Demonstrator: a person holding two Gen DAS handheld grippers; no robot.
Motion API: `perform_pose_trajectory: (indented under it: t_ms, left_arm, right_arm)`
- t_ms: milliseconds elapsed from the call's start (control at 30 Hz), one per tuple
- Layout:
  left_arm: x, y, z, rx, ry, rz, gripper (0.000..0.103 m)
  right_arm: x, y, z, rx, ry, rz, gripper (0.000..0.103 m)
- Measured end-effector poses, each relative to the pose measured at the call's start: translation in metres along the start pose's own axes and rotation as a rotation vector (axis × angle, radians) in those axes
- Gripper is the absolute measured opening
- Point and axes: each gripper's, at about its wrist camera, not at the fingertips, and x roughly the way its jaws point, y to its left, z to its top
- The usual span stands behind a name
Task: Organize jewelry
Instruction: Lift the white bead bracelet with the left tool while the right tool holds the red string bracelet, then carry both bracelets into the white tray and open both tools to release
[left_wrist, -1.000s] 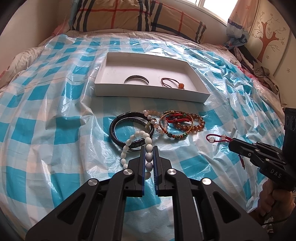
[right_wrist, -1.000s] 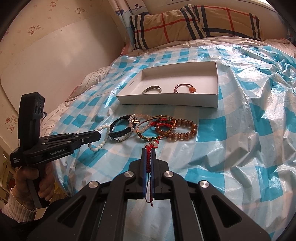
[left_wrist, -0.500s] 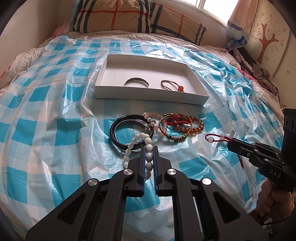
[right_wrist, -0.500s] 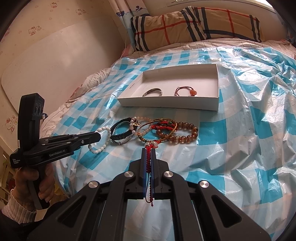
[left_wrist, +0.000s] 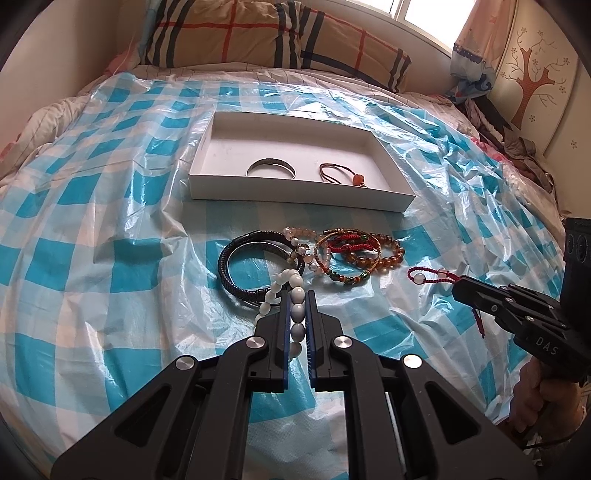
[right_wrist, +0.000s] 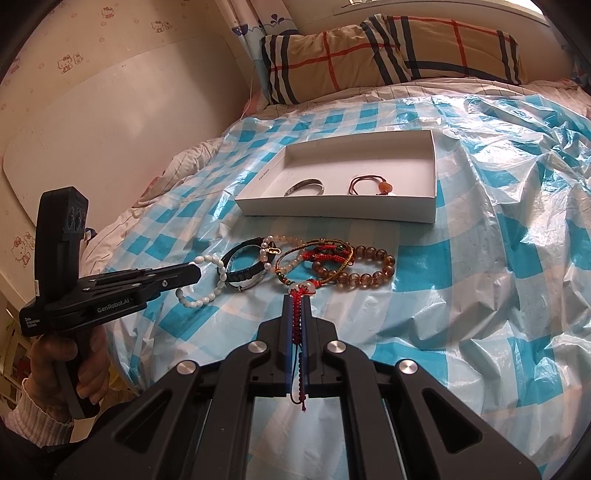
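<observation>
L gripper pinching white bead bracelet; R gripper clamping red cord bracelet. R cam only showing white loop hanging free.

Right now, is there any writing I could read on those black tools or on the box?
"GenRobot.AI": on the side of the left hand-held gripper.
"Data Acquisition System": small label at that gripper's rear, barely legible.
"DAS": on the side of the right hand-held gripper.
Tiny print on the white box rim: too small to read.
</observation>
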Motion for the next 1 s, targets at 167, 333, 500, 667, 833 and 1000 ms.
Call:
perform_pose_trajectory:
  t_ms: [167,333,500,667,833,1000]
  left_arm:
    - [-0.001,-0.001,0.001,-0.001,-0.003,-0.001,0.007]
    - [-0.001,-0.001,0.001,-0.001,-0.004,-0.002,0.007]
    - [-0.004,-0.003,0.004,-0.002,-0.010,-0.010,0.007]
    - [-0.004,-0.003,0.006,-0.004,-0.012,-0.018,0.007]
    - [-0.005,-0.004,0.008,-0.008,-0.017,-0.033,0.007]
    - [-0.003,0.000,0.017,-0.027,-0.019,-0.063,0.007]
  right_arm:
    - [-0.001,0.000,0.001,0.000,-0.002,0.001,0.005]
    - [-0.003,0.000,0.003,0.002,-0.010,0.003,0.005]
    - [-0.003,0.000,0.005,0.005,-0.022,0.004,0.005]
    - [-0.003,0.000,0.007,0.008,-0.033,0.007,0.005]
    - [-0.002,-0.002,0.010,0.013,-0.048,0.007,0.005]
    - [0.001,-0.005,0.016,0.018,-0.061,0.003,0.005]
